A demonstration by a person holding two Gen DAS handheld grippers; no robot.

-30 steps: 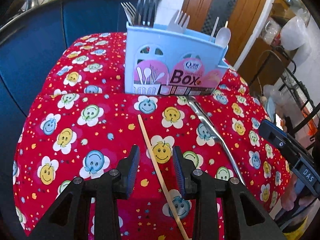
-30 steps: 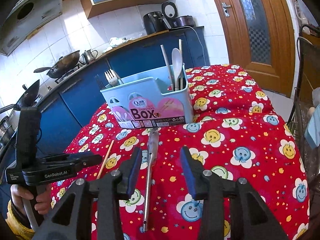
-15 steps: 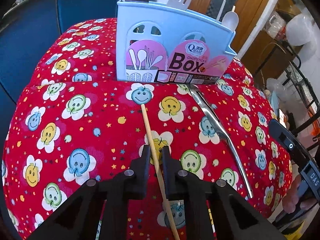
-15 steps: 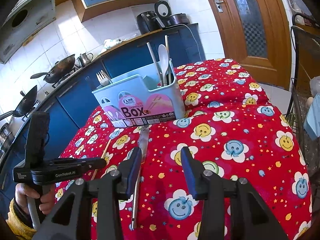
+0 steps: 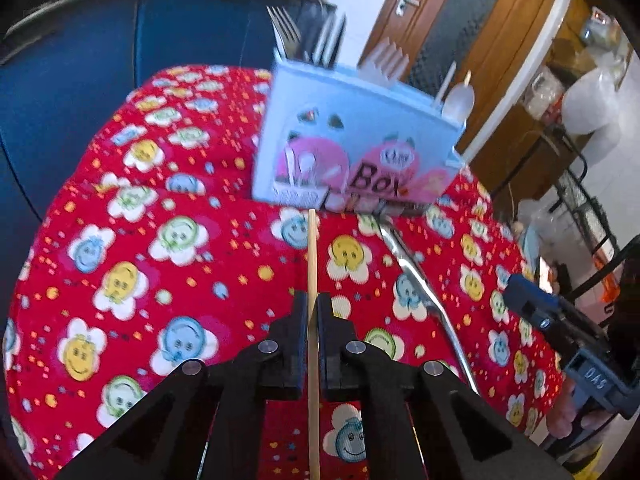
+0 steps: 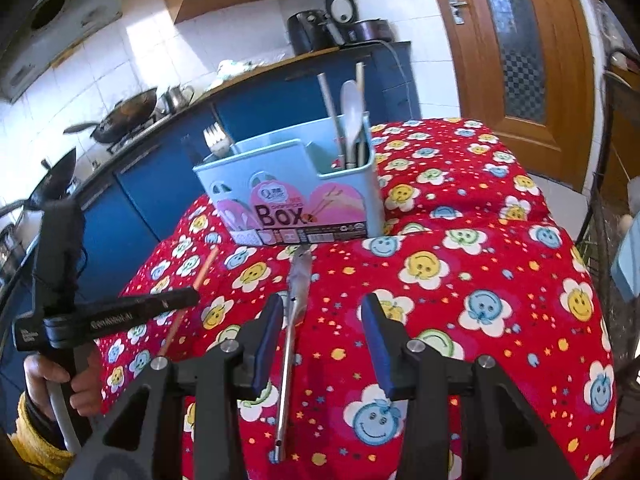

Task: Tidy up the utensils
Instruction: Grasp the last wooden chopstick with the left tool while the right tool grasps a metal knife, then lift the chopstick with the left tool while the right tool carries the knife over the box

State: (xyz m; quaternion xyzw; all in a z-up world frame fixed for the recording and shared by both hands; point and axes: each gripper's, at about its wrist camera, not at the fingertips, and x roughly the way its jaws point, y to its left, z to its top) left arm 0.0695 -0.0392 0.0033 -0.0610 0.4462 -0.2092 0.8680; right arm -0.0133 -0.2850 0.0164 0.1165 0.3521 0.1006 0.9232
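A thin wooden chopstick [image 5: 311,248] runs straight out between the fingers of my left gripper [image 5: 312,304]. The jaws are closing the last bit and the pads press on it. Its far tip sits just short of the light-blue utensil box [image 5: 352,152], which holds forks, a spoon and chopsticks. A long metal utensil [image 5: 416,272] lies on the red cloth to the right of it. In the right wrist view my right gripper [image 6: 320,312] stands open over the cloth, the metal utensil [image 6: 294,300] lying beside its left finger, not gripped. The left gripper [image 6: 188,299] crosses the chopstick [image 6: 205,269] there.
The red smiley-flower cloth [image 6: 480,280] covers a small table that drops off on all sides. Blue kitchen cabinets [image 6: 152,184] with woks stand behind the box [image 6: 296,200]. A wooden door [image 6: 520,40] is at the right, a wire rack [image 5: 580,200] beside the table.
My left gripper's jaws went from wide apart to shut on the chopstick, which now lines up straight with the fingers. The right gripper stayed open, shifting only slightly over the metal utensil.
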